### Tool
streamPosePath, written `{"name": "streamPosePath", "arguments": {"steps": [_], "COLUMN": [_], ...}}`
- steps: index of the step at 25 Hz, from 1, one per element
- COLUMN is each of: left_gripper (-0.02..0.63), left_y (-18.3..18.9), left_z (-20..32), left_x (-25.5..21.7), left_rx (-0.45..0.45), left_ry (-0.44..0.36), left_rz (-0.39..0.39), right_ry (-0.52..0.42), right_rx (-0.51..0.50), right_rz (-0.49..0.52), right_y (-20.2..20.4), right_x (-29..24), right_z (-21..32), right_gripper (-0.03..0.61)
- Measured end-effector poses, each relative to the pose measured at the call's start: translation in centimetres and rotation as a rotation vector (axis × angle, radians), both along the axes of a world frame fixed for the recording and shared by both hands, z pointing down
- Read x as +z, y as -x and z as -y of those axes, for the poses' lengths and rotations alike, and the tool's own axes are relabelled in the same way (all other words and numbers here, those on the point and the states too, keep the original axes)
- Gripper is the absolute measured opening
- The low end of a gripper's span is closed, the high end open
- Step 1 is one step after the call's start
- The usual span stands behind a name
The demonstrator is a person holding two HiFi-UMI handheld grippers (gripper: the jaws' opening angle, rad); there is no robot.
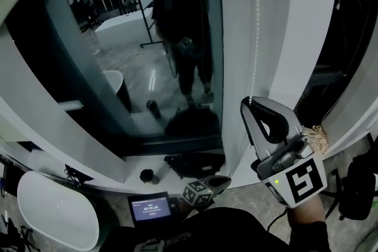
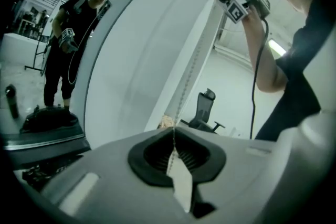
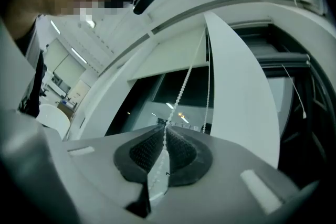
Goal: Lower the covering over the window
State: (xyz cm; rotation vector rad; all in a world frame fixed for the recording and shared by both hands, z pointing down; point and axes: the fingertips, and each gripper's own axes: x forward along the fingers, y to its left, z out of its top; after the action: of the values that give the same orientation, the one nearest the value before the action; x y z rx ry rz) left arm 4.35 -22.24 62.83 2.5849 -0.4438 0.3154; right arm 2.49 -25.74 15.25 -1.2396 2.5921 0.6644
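1. Both grippers are clamped on the bead chain (image 1: 256, 26). Your right gripper (image 1: 249, 103) pinches it high and your left gripper (image 2: 174, 132) pinches it low, each with its jaws closed down to the width of the beads.
2. The chain's long axis runs 12-to-6 in the head view, straight along the white window post (image 1: 236, 38). In the left gripper view it slants from the jaws up toward 1 o'clock, ending at your right gripper.
3. Right gripper view: a second chain run (image 3: 209, 86) hangs near the gripped one, on its 3 o'clock side.
4. The roller blind (image 3: 168, 57) sits at the top of the window with its long axis across. It covers only the upper part, and the dark window glass (image 1: 147, 38) below is uncovered.
5. Around you: a black bag (image 1: 195, 163) and a dark cup (image 1: 146, 176) are on the ledge at 6 o'clock, at the foot of the glass. A small screen (image 1: 150, 208) is near your left gripper, and a white tub (image 1: 53, 215) is at 8 o'clock. A tan frayed bundle (image 1: 316, 136) is just beside your right gripper, at its 3 o'clock.
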Motion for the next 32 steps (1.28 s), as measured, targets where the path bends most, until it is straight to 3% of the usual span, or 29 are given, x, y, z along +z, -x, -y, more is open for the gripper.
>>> {"name": "streamPosePath", "arguments": {"steps": [5, 7, 10, 13, 15, 17, 21, 26, 32], "left_gripper": [0.019, 0.104, 0.124, 0.124, 0.123, 0.115, 0.114, 0.112, 0.115], "left_y": [3.3, 6.1, 12.1, 17.9, 20.1, 20.2, 15.2, 7.4, 2.3], "left_z": [0.6, 1.5, 3.6, 4.9, 5.3, 5.6, 5.7, 5.9, 4.5], "left_x": [-3.4, -5.1, -7.0, -10.2, -13.5, -17.4, -26.0, -32.9, -39.8], "left_rx": [-0.044, -0.122, -0.293, -0.434, -0.465, -0.435, -0.266, -0.085, 0.032], "left_ry": [-0.049, -0.019, 0.003, -0.082, -0.167, -0.256, -0.420, -0.451, -0.599], "left_rz": [-0.143, -0.239, -0.377, -0.416, -0.421, -0.422, -0.445, -0.565, -0.593], "right_ry": [0.079, 0.159, 0.294, 0.357, 0.418, 0.492, 0.660, 0.919, 1.151], "right_rx": [0.010, 0.041, 0.069, 0.075, 0.082, 0.081, 0.071, 0.001, -0.057], "right_rz": [-0.085, -0.104, -0.105, -0.114, -0.137, -0.159, -0.251, -0.271, -0.418], "right_y": [-0.2, -0.7, -1.0, -1.0, -0.9, -0.5, 1.1, 2.4, 3.0], "right_x": [5.1, 8.8, 14.2, 18.5, 21.9, 26.3, 36.3, 45.3, 54.4], "right_z": [0.4, 0.9, 1.5, 1.9, 2.0, 2.1, 2.0, 0.8, -4.0], "right_gripper": [0.015, 0.015, 0.015, 0.015, 0.015, 0.015, 0.015, 0.015, 0.015]}}
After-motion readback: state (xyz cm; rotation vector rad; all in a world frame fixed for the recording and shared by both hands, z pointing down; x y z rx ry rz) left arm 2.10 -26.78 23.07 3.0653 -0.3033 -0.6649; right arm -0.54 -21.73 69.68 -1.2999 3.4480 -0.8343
